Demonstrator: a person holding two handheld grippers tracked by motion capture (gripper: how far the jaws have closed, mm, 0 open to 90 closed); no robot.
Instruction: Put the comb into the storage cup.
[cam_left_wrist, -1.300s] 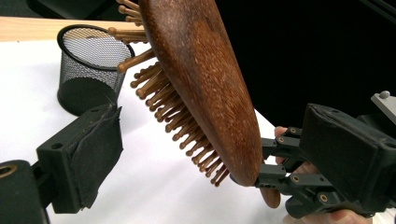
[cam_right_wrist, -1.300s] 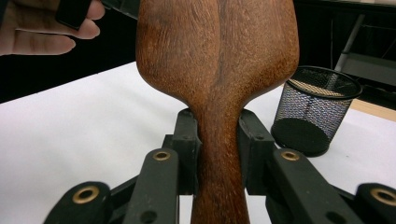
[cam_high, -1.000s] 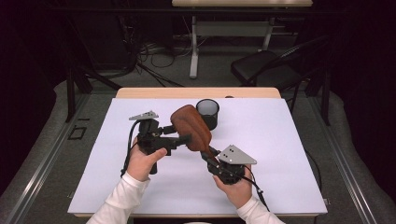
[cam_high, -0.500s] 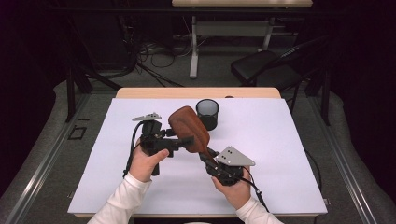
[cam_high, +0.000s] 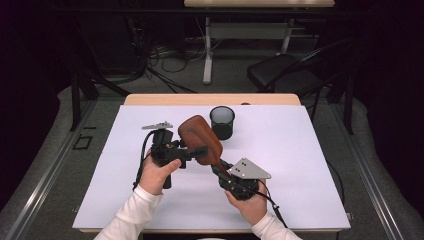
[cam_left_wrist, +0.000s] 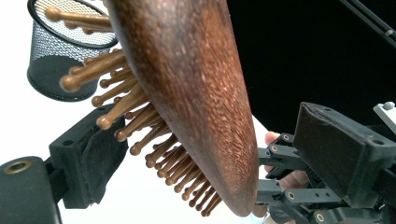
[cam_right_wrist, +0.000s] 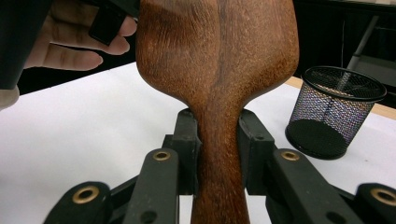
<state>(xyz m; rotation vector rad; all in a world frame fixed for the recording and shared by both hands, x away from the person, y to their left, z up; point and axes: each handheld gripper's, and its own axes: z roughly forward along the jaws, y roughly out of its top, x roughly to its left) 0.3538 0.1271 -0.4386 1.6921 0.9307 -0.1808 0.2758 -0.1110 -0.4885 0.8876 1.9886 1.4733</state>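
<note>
A brown wooden hairbrush (cam_high: 200, 135) is held tilted above the white table, head toward the far left. My right gripper (cam_high: 220, 167) is shut on its handle; in the right gripper view the jaws (cam_right_wrist: 218, 140) pinch the narrow neck of the hairbrush (cam_right_wrist: 219, 60). My left gripper (cam_high: 197, 150) reaches in from the left with its jaws on either side of the head. The left gripper view has the hairbrush (cam_left_wrist: 196, 93) between the open jaws, with the bristles beside one pad (cam_left_wrist: 93, 158) and a gap to the other.
A black mesh cup (cam_high: 222, 122) stands upright just behind the brush, near the far edge of the white table (cam_high: 300, 150). The same cup (cam_right_wrist: 334, 112) is at the right in the right gripper view. Chairs and cables lie beyond the table.
The brush and both grippers have shifted slightly to the left, away from the mesh cup. The right gripper's hold on the handle is unchanged.
</note>
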